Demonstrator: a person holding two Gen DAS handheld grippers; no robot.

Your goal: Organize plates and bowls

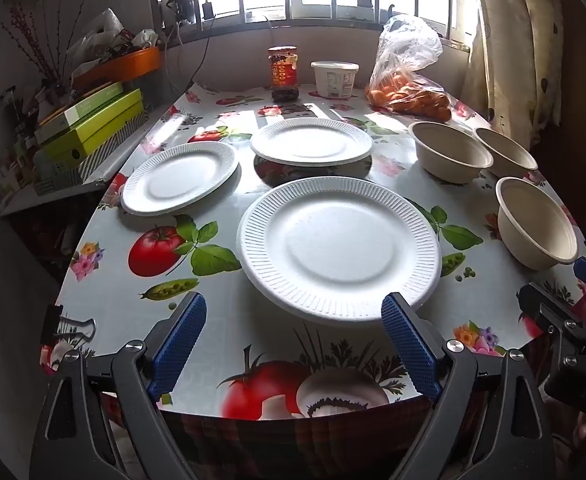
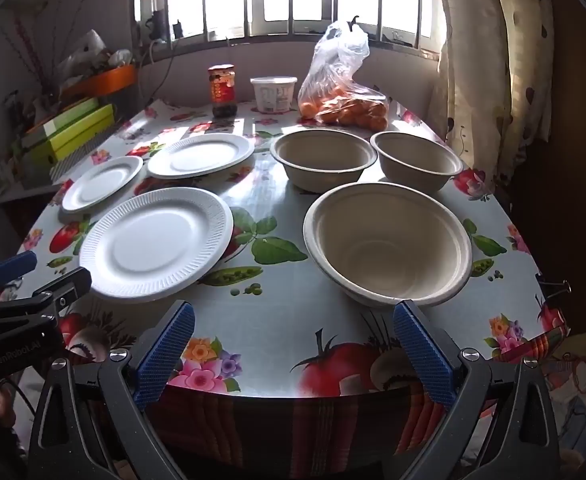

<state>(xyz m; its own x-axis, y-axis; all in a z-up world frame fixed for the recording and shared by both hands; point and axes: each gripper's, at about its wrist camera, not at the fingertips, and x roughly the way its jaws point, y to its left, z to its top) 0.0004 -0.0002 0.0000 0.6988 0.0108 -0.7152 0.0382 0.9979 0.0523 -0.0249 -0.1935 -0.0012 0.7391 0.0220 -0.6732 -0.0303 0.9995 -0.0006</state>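
Three white ribbed paper plates lie apart on the fruit-print table: a near plate (image 1: 339,250) (image 2: 155,242), a left plate (image 1: 179,178) (image 2: 103,182) and a far plate (image 1: 311,140) (image 2: 201,155). Three beige bowls stand upright on the right: a near bowl (image 1: 537,222) (image 2: 389,244), a far-left bowl (image 1: 449,152) (image 2: 323,158) and a far-right bowl (image 1: 505,152) (image 2: 417,160). My left gripper (image 1: 295,310) is open just short of the near plate's front rim. Over the table's front edge my right gripper (image 2: 295,318) is open just short of the near bowl.
A sauce jar (image 1: 283,72), a white tub (image 1: 335,78) and a plastic bag of oranges (image 1: 409,80) stand at the table's far end under the window. Green boxes (image 1: 93,124) pile on a shelf at left. A curtain (image 2: 489,60) hangs at right.
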